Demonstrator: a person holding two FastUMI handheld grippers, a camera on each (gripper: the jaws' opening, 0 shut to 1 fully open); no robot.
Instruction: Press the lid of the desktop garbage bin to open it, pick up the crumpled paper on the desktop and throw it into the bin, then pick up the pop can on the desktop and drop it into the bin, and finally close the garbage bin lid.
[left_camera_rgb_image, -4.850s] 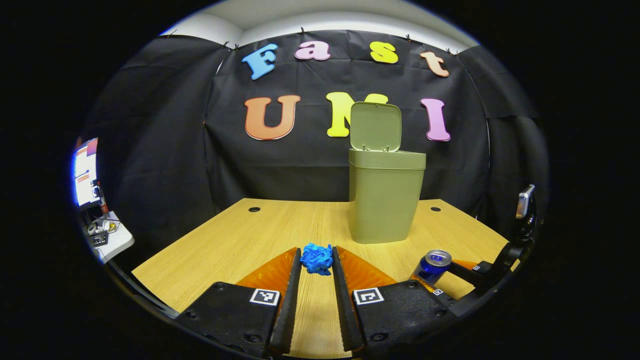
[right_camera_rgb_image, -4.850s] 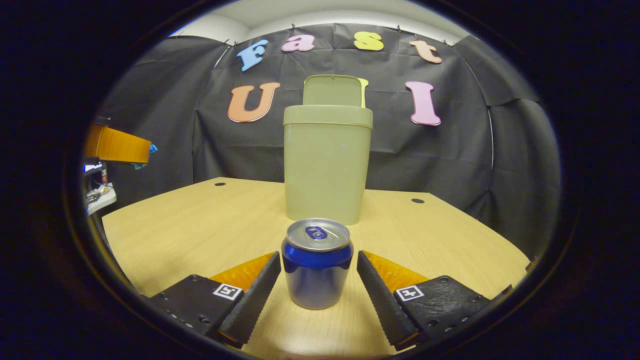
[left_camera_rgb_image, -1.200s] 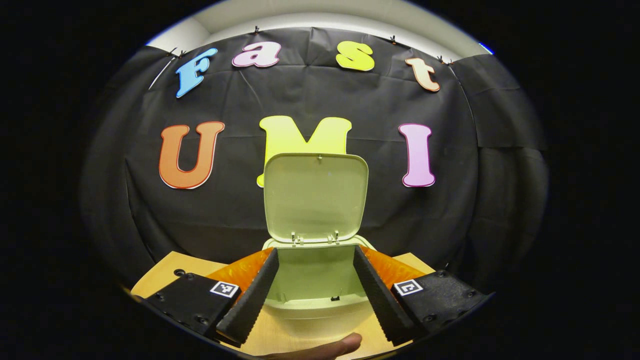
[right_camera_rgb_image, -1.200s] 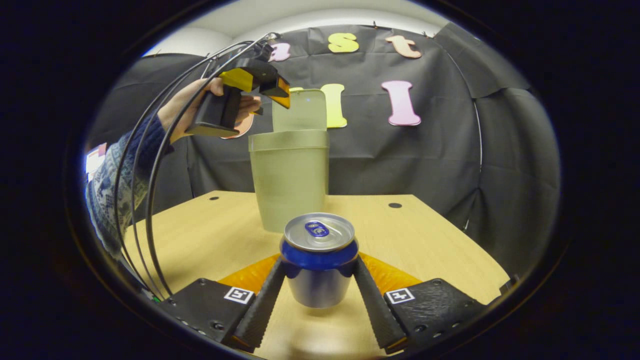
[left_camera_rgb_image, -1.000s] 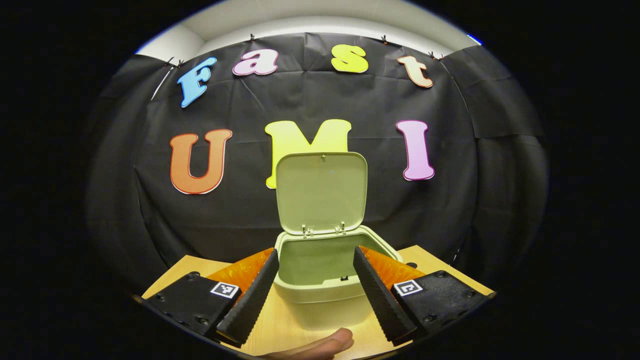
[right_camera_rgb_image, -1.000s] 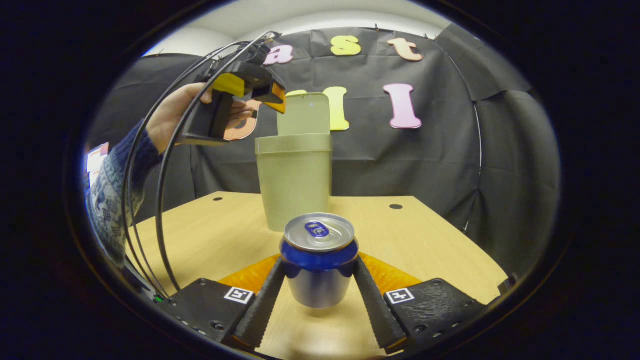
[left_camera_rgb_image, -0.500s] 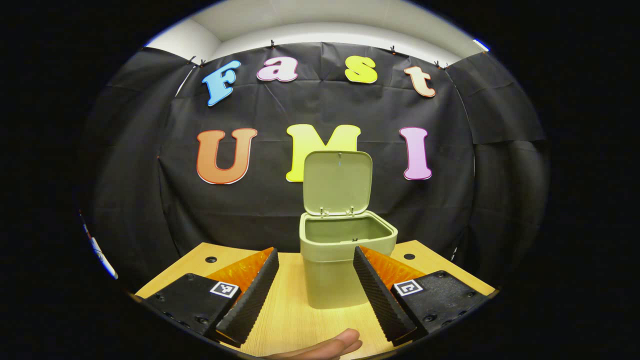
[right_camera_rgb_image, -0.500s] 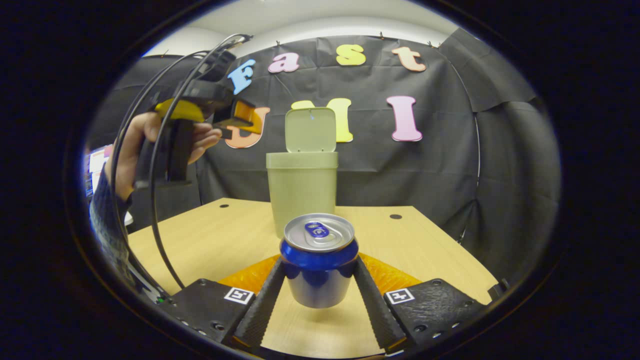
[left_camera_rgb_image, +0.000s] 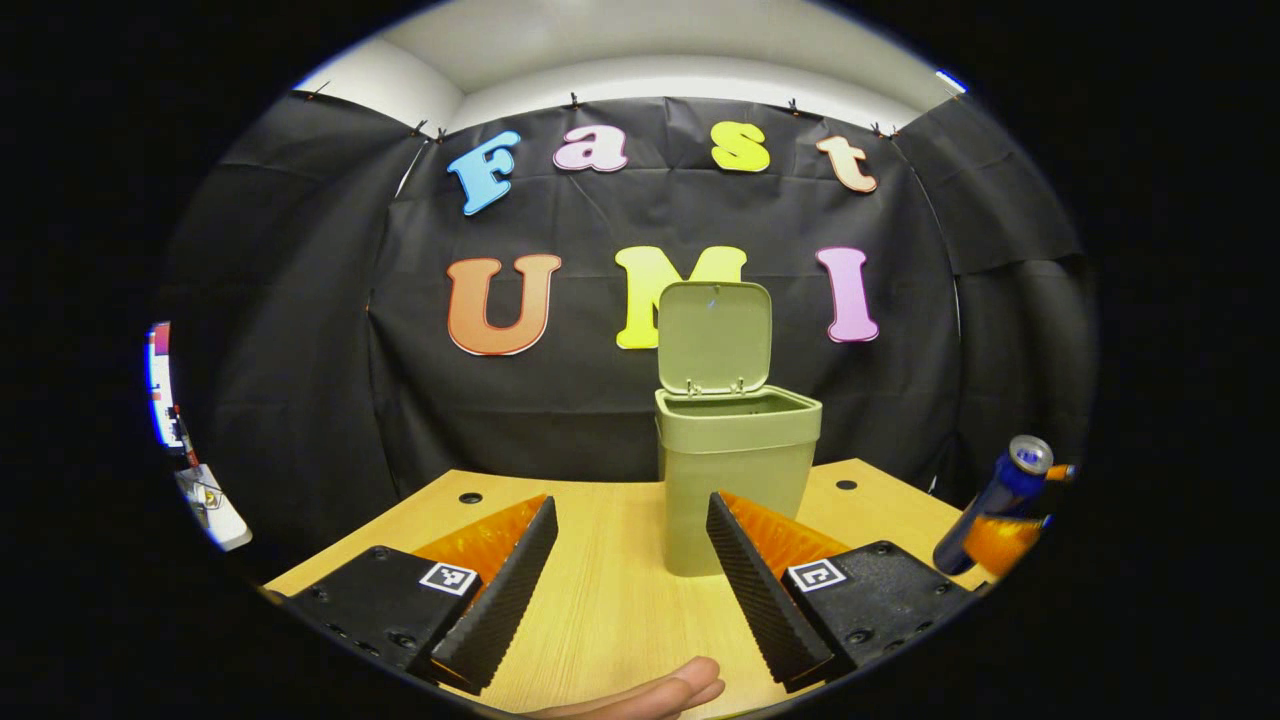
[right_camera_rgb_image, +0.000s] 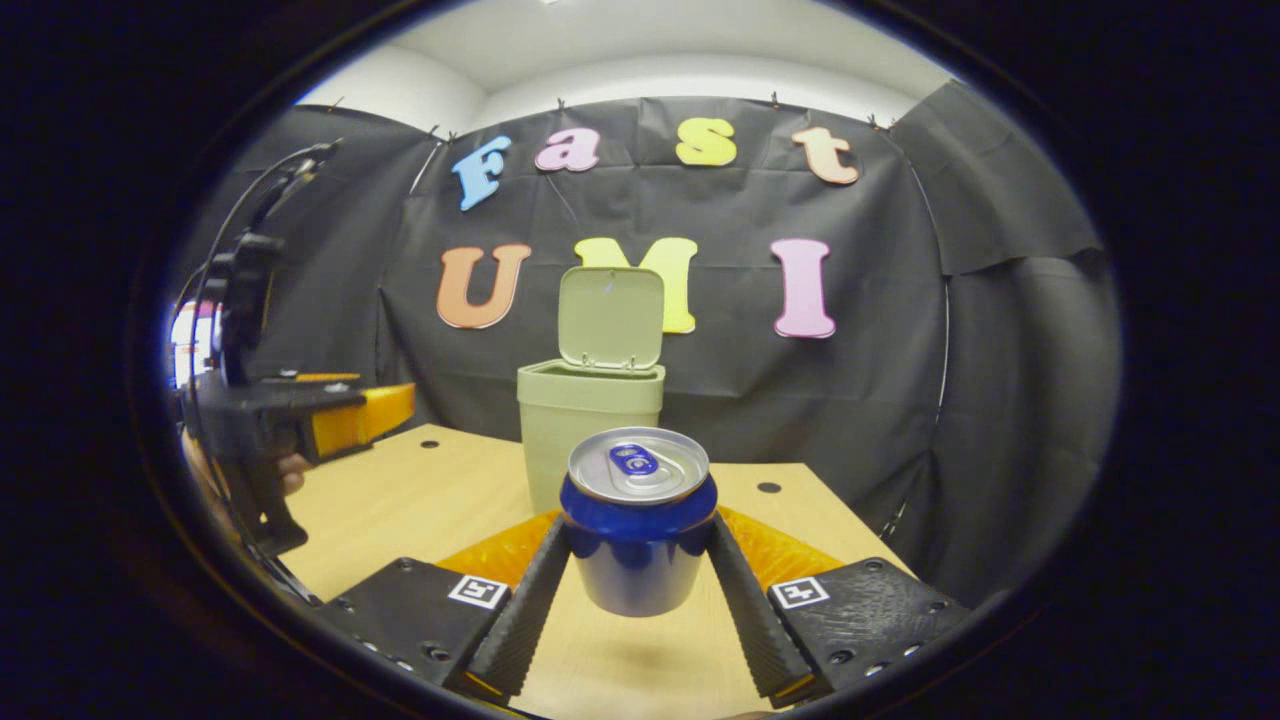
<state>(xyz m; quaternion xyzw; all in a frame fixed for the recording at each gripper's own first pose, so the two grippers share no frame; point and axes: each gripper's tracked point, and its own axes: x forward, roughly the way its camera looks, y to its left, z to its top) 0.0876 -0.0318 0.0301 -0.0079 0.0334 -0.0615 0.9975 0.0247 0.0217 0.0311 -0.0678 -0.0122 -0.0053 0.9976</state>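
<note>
The green bin (left_camera_rgb_image: 735, 470) stands at the back of the table with its lid (left_camera_rgb_image: 713, 335) upright. My left gripper (left_camera_rgb_image: 628, 585) is open with nothing between its fingers, held back from the bin over the near table. The blue pop can (right_camera_rgb_image: 636, 520) is lifted off the table, and my right gripper (right_camera_rgb_image: 636, 590) is shut on it. In the left gripper view the can (left_camera_rgb_image: 990, 500) hangs at the far right. In the right gripper view the bin (right_camera_rgb_image: 588, 420) is behind the can and the left gripper (right_camera_rgb_image: 330, 420) is at the left.
The wooden table (left_camera_rgb_image: 610, 600) has small round holes near its back corners. A fingertip (left_camera_rgb_image: 660, 695) shows at the bottom of the left gripper view. A screen and small items (left_camera_rgb_image: 185, 450) sit off the table's left side.
My left gripper has dropped the blue paper into the bin and drawn back and down from the bin's mouth, still open. My right gripper closed on the can and has lifted it higher.
</note>
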